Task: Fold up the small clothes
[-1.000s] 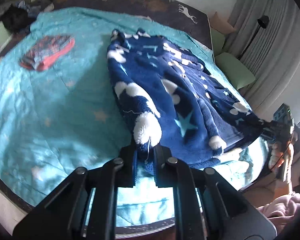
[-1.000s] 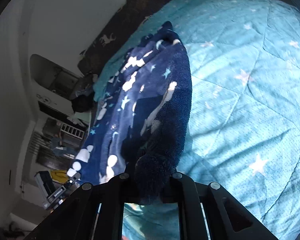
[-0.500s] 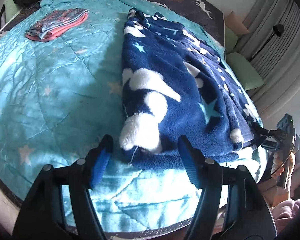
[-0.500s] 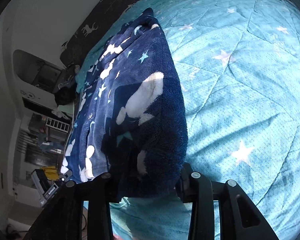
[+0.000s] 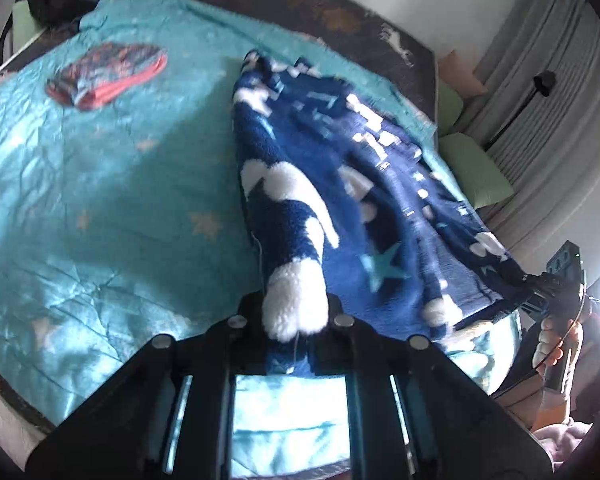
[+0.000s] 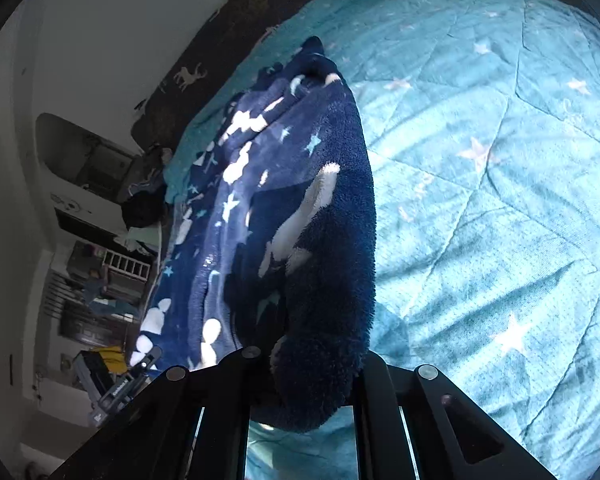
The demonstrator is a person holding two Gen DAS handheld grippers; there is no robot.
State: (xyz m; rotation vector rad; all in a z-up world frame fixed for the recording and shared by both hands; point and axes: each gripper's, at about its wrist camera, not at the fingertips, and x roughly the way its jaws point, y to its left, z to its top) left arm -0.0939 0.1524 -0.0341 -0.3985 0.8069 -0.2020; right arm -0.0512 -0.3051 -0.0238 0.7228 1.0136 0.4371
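We see a fleece garment [image 5: 340, 200] lying lengthwise on a bed quilt [image 5: 100, 200]. A folded cloth pile [image 5: 108, 74] sits to its left, well apart. Pillows [image 5: 476, 172] lie beyond its right side.

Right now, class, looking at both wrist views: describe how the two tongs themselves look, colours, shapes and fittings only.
Both are matte black. The left tongs have flat angular arms with round silver pivot bolts and pale slots nearer the camera. The right tongs match, with the same silver bolts. The person's bare hand shows, no sleeve visible. No cables or markings can be made out.
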